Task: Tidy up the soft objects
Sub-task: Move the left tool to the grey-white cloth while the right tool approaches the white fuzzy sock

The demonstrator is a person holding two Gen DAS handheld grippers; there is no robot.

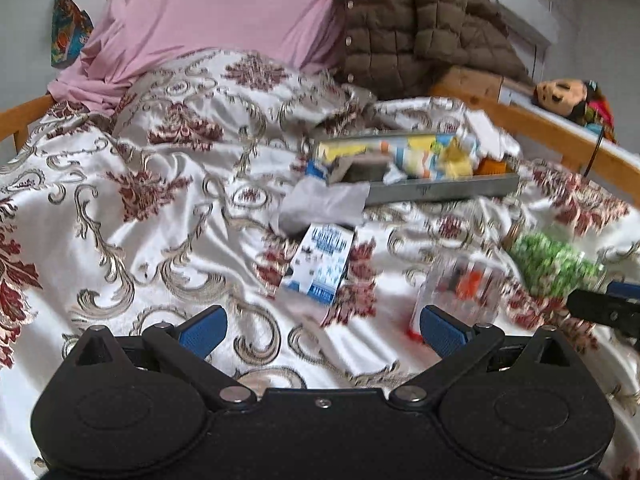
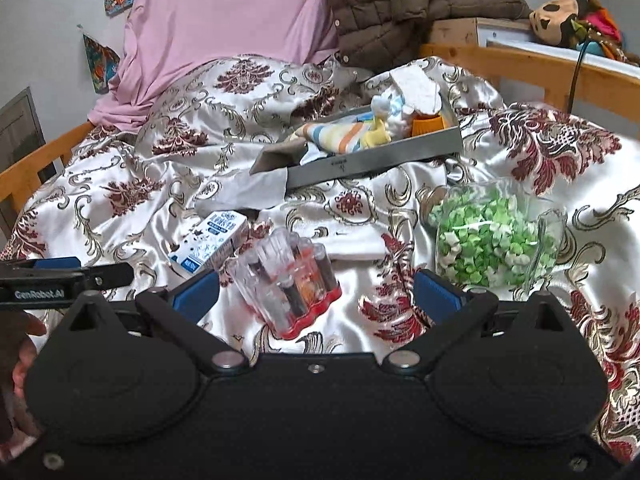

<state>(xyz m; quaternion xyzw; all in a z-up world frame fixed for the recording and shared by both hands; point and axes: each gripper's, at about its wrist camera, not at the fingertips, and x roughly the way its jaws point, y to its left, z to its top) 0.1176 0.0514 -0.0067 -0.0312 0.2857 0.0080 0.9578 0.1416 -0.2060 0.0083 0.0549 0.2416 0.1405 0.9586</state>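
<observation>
Plainly, left tongs (image 2: pixel 66 276) read "GenRobot.AI".

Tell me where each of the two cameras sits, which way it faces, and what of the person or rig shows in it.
Left wrist: sits on the left gripper, facing along its open fingers across the patterned bedspread toward the grey tray; the right gripper's tip enters at the right edge.
Right wrist: sits on the right gripper, facing the same way, over the clear marker case; the left gripper and a hand show at left.
Shared: tray, blue-and-white box, jar of green stars, pink cloth, brown jacket.
</observation>
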